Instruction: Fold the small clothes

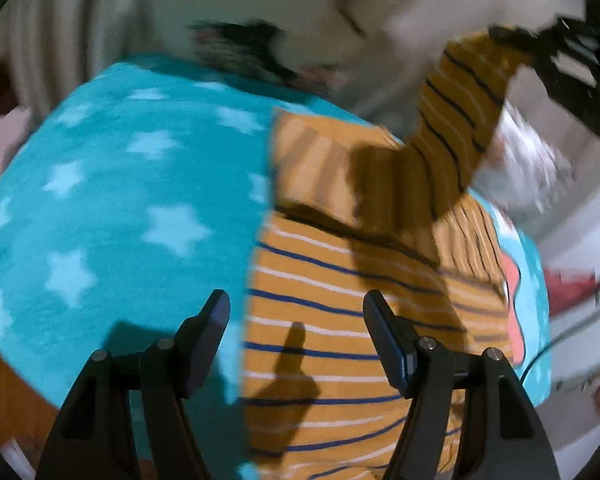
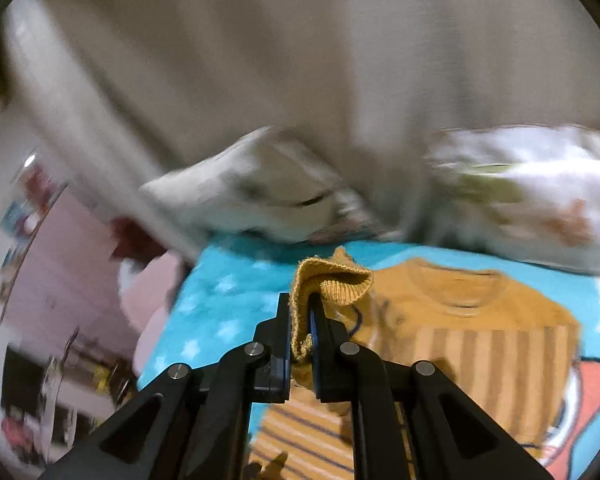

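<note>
Right wrist view: right gripper [image 2: 300, 320] pinches the sweater [image 1: 340, 340] cuff [image 2: 332, 284], lifting the sleeve above the blanket [image 1: 120, 200]; left gripper [image 1: 296, 336] hovers wide open, empty. Sleeve fold underway; next, lay it across the body.

Right gripper [image 2: 300, 320] on probable sleeve cuff [image 2: 332, 284]

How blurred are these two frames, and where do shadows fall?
Left wrist view: background smeared; the left gripper casts a hard shadow on the striped shirt. Right wrist view: bedding streaked, right gripper and pinched sleeve sharp.
</note>
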A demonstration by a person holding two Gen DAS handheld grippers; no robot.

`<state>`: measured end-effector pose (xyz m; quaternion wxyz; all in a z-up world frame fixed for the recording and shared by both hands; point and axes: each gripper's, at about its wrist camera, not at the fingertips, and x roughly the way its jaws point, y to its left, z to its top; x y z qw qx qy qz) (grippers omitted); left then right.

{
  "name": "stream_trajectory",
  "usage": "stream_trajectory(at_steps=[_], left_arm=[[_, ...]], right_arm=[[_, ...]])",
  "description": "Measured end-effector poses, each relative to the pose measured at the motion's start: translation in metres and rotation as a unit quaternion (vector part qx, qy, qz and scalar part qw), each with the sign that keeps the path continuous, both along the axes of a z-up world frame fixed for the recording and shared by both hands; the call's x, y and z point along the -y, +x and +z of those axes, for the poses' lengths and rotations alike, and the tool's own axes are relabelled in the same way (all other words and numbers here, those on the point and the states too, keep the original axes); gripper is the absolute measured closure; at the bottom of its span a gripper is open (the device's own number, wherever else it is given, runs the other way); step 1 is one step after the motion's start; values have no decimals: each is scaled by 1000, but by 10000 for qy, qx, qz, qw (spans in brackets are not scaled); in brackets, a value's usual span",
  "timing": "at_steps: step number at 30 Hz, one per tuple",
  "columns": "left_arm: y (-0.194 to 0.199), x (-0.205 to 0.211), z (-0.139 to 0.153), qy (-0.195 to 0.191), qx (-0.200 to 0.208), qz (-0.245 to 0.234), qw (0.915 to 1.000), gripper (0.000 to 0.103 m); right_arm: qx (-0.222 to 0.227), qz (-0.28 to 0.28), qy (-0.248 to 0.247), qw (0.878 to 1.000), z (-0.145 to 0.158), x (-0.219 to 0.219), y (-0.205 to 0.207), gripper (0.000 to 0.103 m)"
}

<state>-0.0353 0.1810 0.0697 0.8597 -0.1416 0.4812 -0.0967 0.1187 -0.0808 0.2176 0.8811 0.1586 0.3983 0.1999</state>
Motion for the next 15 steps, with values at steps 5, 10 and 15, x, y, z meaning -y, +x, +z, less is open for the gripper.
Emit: stream_trajectory(at_steps=[5, 10, 15], left_arm=[[-10, -91, 11, -15, 99, 1077, 9941, 35], [-39, -184, 3, 43, -33, 2200, 9755, 35], [-67, -248, -7, 178, -242, 2825, 9588, 35]], right_arm=[[-266, 1180, 417, 9918, -18, -102, 9, 95], [-932, 2186, 504, 9701, -80, -216, 12, 95], [-1636, 2789, -174, 9461, -169, -299, -3, 94]])
